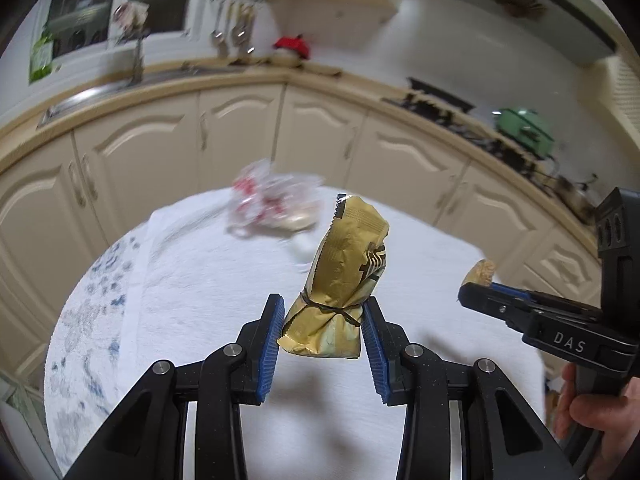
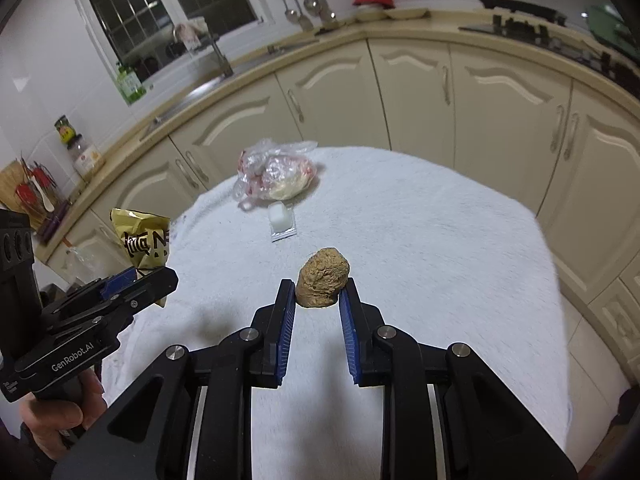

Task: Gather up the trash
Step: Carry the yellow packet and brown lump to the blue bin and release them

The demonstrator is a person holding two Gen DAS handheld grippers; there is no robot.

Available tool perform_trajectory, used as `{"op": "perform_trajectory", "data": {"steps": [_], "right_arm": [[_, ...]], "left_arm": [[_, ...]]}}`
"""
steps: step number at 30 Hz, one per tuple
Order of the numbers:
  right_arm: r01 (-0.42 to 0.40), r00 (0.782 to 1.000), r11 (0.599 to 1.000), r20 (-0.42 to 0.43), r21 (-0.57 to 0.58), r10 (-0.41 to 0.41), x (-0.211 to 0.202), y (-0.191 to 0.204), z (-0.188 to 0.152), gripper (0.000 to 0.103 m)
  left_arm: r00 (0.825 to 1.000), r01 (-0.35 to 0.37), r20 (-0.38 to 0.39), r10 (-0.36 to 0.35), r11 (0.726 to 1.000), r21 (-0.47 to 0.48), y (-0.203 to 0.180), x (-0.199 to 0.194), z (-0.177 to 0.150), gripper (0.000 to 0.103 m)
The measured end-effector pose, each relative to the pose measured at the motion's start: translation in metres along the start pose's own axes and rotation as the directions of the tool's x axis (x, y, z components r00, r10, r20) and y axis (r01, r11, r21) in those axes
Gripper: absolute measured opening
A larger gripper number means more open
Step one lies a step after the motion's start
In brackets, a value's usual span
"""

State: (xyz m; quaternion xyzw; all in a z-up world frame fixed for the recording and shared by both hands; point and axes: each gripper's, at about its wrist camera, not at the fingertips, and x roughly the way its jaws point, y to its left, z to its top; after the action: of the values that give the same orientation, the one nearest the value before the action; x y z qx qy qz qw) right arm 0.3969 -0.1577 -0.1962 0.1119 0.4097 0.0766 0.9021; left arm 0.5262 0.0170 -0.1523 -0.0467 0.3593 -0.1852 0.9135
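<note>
Two black handheld grippers with blue ribbed pads

Each gripper, left gripper (image 1: 323, 312) and right gripper (image 2: 318, 294), has matte black linkage arms joined by round silver pins. White lettering marks the bodies: "DAS" at 3 o'clock in the left view, "GenRobot.AI" at 8 o'clock in the right view.

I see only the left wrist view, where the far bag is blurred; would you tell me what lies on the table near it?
Observer: A small white sachet lies flat on the tablecloth, just in front of the clear plastic bag.
Operator: Thank you. How is the right claw holding its piece?
Observer: The right claw is shut on a brown lump, pinched between both blue pads.
Operator: And the far side of the gold wrapper in my left claw?
Observer: It shows black lettering.
</note>
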Motion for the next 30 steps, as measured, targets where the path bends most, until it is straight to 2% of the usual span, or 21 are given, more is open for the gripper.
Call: {"op": "perform_trajectory", "data": {"steps": [9, 12, 15, 20, 23, 25, 30], "right_arm": [[0.070, 0.987, 0.995, 0.138, 0.066, -0.078, -0.107, -0.044, -0.032, 0.023], [0.116, 0.976, 0.987, 0.173, 0.110, -0.134, -0.142, -0.069, -0.047, 0.023], [0.175, 0.955, 0.969, 0.207, 0.175, -0.210, -0.181, -0.100, -0.067, 0.023], [0.265, 0.916, 0.918, 0.219, 0.295, -0.335, -0.238, -0.155, -0.105, 0.023], [0.311, 0.891, 0.874, 0.206, 0.373, -0.404, -0.262, -0.191, -0.129, 0.023], [0.339, 0.877, 0.845, 0.187, 0.414, -0.443, -0.273, -0.212, -0.143, 0.023], [0.389, 0.852, 0.774, 0.125, 0.499, -0.508, -0.281, -0.264, -0.171, 0.023]], "left_arm": [[0.987, 0.126, 0.082, -0.135, 0.986, 0.113, -0.078, -0.053, -0.030, 0.035], [0.976, 0.179, 0.092, -0.196, 0.970, 0.165, -0.106, -0.071, -0.045, 0.035], [0.961, 0.243, 0.076, -0.266, 0.944, 0.225, -0.141, -0.071, -0.052, 0.035], [0.929, 0.351, 0.002, -0.370, 0.885, 0.307, -0.211, -0.038, -0.060, 0.035], [0.904, 0.417, -0.056, -0.424, 0.846, 0.333, -0.251, -0.018, -0.068, 0.035], [0.889, 0.452, -0.096, -0.448, 0.821, 0.349, -0.276, -0.003, -0.078, 0.035], [0.866, 0.499, -0.179, -0.466, 0.786, 0.365, -0.324, 0.037, -0.092, 0.035]]}}
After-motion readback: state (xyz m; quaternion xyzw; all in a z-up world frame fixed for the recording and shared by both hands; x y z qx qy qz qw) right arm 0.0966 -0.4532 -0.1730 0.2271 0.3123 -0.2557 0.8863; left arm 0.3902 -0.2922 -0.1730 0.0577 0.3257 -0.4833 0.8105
